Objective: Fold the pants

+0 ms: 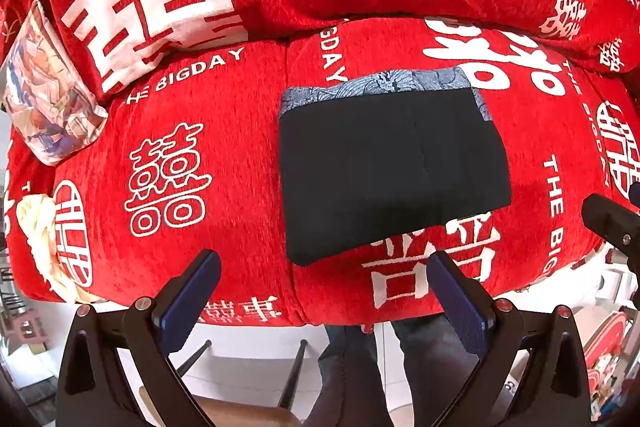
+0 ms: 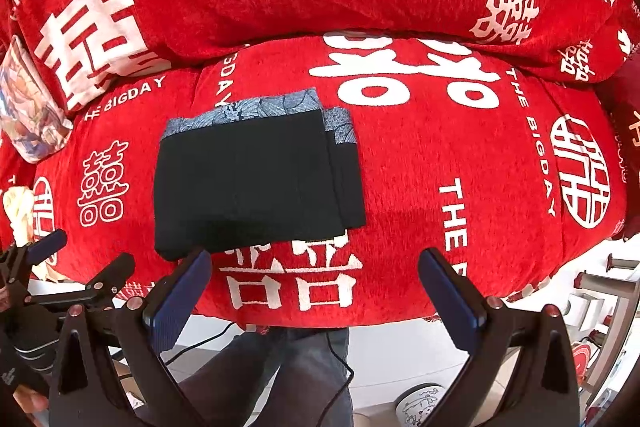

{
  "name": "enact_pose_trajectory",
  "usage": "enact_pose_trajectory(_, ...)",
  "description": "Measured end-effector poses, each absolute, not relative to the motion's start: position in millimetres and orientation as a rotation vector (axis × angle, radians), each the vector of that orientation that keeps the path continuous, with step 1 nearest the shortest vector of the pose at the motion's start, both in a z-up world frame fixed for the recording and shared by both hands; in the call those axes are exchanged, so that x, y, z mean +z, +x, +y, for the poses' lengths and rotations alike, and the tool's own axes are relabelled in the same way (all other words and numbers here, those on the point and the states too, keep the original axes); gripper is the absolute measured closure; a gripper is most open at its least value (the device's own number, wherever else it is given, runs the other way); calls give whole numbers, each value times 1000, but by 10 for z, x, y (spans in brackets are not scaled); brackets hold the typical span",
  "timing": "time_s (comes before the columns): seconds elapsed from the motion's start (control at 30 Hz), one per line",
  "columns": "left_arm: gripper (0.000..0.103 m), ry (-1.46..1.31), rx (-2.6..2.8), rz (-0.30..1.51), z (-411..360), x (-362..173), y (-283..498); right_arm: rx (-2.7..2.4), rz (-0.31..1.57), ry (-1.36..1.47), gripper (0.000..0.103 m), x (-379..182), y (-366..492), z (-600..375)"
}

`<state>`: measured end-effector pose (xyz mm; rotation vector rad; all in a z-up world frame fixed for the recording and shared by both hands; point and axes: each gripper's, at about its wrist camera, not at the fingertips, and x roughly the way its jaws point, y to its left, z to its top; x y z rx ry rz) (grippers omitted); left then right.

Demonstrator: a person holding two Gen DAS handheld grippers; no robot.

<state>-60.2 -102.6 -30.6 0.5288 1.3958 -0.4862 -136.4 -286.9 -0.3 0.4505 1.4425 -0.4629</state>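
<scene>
The left gripper (image 1: 324, 291) hangs with its jaws spread wide and nothing between them, just off the front edge of the sofa seat (image 1: 240, 155). The right gripper (image 2: 316, 287) is likewise wide apart and empty, hovering over the same front edge; its left finger sits right by the near corner of the pants (image 2: 248, 179), though contact cannot be confirmed.

The pants (image 1: 388, 167) lie on the seat cushion as a compact black rectangle, a blue-grey patterned band showing along the far edge and at the right side. Judging by this, the fold looks essentially finished.

The layers do not line up perfectly: in the right wrist view one layer sticks out at the right beyond the top one. A careless pass of that nearby finger could catch the near corner and drag the stack open, and the plush red sofa cover could grip the lower layer while the upper one slides. Any further pinch risks taking only the top layer.

Printed in white on the cover are "THE BIGDAY", repeated several times, "HAPPY WEDDING" along the backrest, partly cut off, and large double-happiness characters. A printed cushion (image 1: 48, 95) rests at the left; its picture carries no readable writing.
</scene>
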Motion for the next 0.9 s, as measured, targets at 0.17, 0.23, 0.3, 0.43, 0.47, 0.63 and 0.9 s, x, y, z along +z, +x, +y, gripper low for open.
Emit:
enact_pose_trajectory(0.17,0,529,-489,1393,-1004,-311,-605,-457,1443,438,0,7,-1362,-2851)
enact_pose_trajectory(0.23,0,529,-492,1389,-1006,-297,-611,-453,1441,435,0,17,-1356,-2840)
enact_pose_trajectory(0.3,0,527,-497,1384,-1012,-282,-618,-451,1439,429,0,25,-1346,-2830)
enact_pose_trajectory(0.43,0,525,-498,1373,-1024,-250,-650,-443,1433,420,0,41,-1324,-2820)
enact_pose_trajectory(0.47,0,524,-496,1370,-1022,-244,-657,-442,1432,419,0,46,-1319,-2814)
enact_pose_trajectory(0.63,0,521,-491,1358,-1006,-224,-671,-434,1421,413,0,71,-1302,-2792)
enact_pose_trajectory(0.9,0,520,-484,1360,-987,-241,-688,-429,1422,402,0,71,-1290,-2757)
